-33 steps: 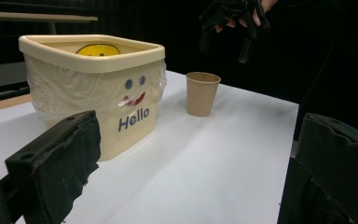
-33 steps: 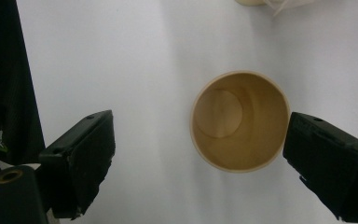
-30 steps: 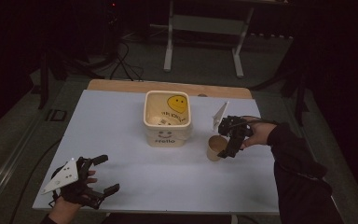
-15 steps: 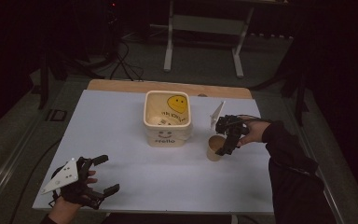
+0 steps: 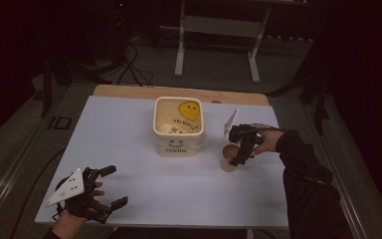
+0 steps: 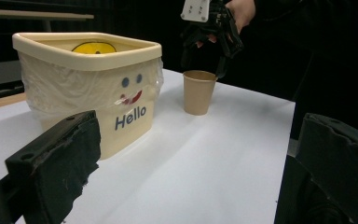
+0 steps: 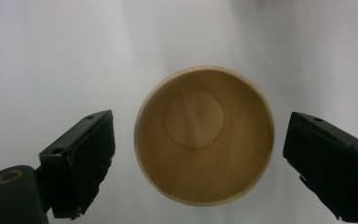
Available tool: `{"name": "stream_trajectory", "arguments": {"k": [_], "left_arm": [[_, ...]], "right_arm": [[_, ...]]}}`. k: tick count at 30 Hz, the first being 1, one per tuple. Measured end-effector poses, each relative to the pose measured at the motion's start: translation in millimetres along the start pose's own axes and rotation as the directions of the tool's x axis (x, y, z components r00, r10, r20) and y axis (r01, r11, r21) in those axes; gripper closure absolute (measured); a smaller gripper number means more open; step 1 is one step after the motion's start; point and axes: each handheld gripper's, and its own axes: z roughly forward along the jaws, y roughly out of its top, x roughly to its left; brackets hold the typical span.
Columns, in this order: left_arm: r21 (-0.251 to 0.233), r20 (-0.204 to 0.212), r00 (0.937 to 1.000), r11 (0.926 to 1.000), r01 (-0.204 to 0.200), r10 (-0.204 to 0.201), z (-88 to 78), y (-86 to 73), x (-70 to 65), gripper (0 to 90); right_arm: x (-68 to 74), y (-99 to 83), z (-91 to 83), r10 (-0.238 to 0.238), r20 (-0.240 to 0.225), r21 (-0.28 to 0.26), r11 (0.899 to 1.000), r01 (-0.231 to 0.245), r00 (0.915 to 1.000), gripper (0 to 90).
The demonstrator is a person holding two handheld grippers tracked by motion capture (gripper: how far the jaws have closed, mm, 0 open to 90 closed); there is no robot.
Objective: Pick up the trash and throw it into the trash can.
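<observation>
The brown paper cup [image 7: 204, 135] stands upright and empty on the white table [image 5: 129, 144], its open mouth straight below your right gripper [image 5: 240, 149], squarely between the two black jaws. Those jaws are spread wider than the rim, one on either side, and neither pad touches the cup wall. Just beyond the cup, on the side away from your right hand [image 5: 263, 142], sits the cream tub [image 5: 178, 127] with a smiley face and the word "Hello" on its front, close to the cup but apart from it. Your left gripper [image 5: 110, 186] rests well apart from both, near the table's near edge, its jaws also spread with nothing between them.
</observation>
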Motion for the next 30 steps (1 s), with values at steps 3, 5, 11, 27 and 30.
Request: {"name": "stream_trajectory", "arguments": {"k": [3, 5, 11, 27, 30], "left_arm": [[0.000, 0.001, 1.0000, 1.0000, 0.000, 0.000, 0.0, 0.0, -0.1, 0.8], [0.000, 0.002, 1.0000, 1.0000, 0.001, -0.001, 0.0, 0.0, -0.1, 0.8], [0.001, 0.001, 1.0000, 1.0000, 0.000, 0.000, 0.0, 0.0, 0.1, 0.8], [0.002, 0.001, 1.0000, 1.0000, 0.000, 0.000, 0.1, -0.1, 0.1, 0.8], [0.001, 0.001, 1.0000, 1.0000, 0.000, 0.000, 0.1, -0.1, 0.2, 0.8]], "right_arm": [[-0.6, -0.4, 4.3, -0.003, -0.005, 0.002, 1.000, 0.003, 1.0000, 9.0], [-1.3, -1.1, 7.3, -0.004, -0.004, 0.007, 1.000, 0.004, 1.0000, 9.0], [-3.6, -4.1, 14.3, 0.009, -0.008, 0.023, 1.000, -0.008, 0.9999, 9.8], [-4.1, -3.2, 24.4, -0.006, -0.022, 0.071, 0.997, 0.007, 0.9997, 21.5], [-2.9, -2.8, 22.4, -0.011, -0.032, 0.078, 0.997, 0.013, 0.9994, 22.4]]}}
